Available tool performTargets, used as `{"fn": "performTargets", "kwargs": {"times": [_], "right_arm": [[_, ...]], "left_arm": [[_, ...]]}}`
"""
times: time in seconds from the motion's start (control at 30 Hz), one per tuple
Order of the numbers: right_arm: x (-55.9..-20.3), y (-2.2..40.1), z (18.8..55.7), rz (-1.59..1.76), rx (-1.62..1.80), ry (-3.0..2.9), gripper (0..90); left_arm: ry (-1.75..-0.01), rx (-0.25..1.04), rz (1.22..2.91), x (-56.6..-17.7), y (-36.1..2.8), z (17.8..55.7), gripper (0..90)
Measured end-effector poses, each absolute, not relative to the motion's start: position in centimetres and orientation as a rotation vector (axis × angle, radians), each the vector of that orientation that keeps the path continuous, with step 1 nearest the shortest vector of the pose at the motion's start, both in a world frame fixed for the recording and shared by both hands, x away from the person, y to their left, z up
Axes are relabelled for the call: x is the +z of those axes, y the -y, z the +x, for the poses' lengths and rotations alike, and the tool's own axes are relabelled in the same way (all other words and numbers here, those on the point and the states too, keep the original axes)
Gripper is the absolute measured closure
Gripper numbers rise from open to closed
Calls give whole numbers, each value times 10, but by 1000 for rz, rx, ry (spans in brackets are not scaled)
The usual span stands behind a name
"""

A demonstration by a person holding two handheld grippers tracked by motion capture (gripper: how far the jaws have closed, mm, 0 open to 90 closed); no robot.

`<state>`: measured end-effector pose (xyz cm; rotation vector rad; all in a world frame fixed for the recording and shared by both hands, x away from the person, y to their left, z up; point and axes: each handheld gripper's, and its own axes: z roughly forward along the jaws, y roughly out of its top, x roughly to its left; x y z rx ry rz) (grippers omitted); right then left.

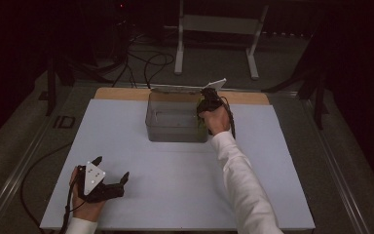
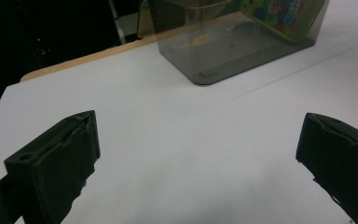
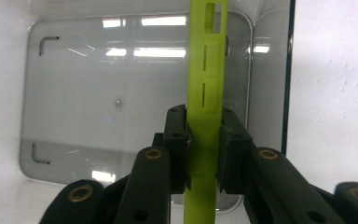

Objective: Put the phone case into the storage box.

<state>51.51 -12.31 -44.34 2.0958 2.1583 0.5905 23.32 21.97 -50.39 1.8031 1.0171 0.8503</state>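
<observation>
A: What containers are on the table (image 1: 141,195)?

B: One: a clear, smoke-tinted plastic bin (image 1: 175,131), rectangular with rounded corners, standing toward the far end of the white table surface, a little right of the middle. In the left gripper view the same bin (image 2: 223,60) shows at the far right, its floor and walls see-through.

A: Anything in it?

B: A flat lime-green box (image 3: 205,107), seen edge-on in the right gripper view, upright and reaching down into the bin along its right-hand side. In the left gripper view its broad face (image 2: 279,14) carries a colourful printed picture and sits close to the bin's right wall. Whether its lower edge touches the floor of the bin I cannot tell. The remaining floor of the bin (image 3: 112,107) is bare, showing reflections of the ceiling lights.

A: Who is holding the box?

B: The right gripper (image 3: 204,140), which hangs above the bin's right end and points down into it. Its jaws stand narrow, pads pressed on both flat faces of the box. From the high view the right gripper (image 1: 207,105) sits at the bin's right rim.

A: And the other one?

B: The left gripper (image 1: 111,169) rests near the table's near left corner, well apart from the bin, its jaws spread wide with just table between them.
</observation>
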Motion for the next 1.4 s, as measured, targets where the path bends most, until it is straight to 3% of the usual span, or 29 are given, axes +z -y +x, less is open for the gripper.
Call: {"fn": "performTargets", "kwargs": {"times": [0.57, 0.8, 0.97, 1.4], "right_arm": [[-443, 124, 514, 2128, 706, -2153, 776], [-441, 119, 510, 1973, 609, -2163, 662], [-433, 112, 504, 1807, 528, -2177, 662], [-421, 113, 494, 1669, 465, -2171, 776]], "left_arm": [[-1015, 851, 1803, -504, -220, 233, 1], [-1015, 852, 1802, -504, -220, 233, 1], [-1016, 854, 1803, -504, -219, 232, 1], [-1014, 852, 1807, -504, -219, 233, 1]]}}
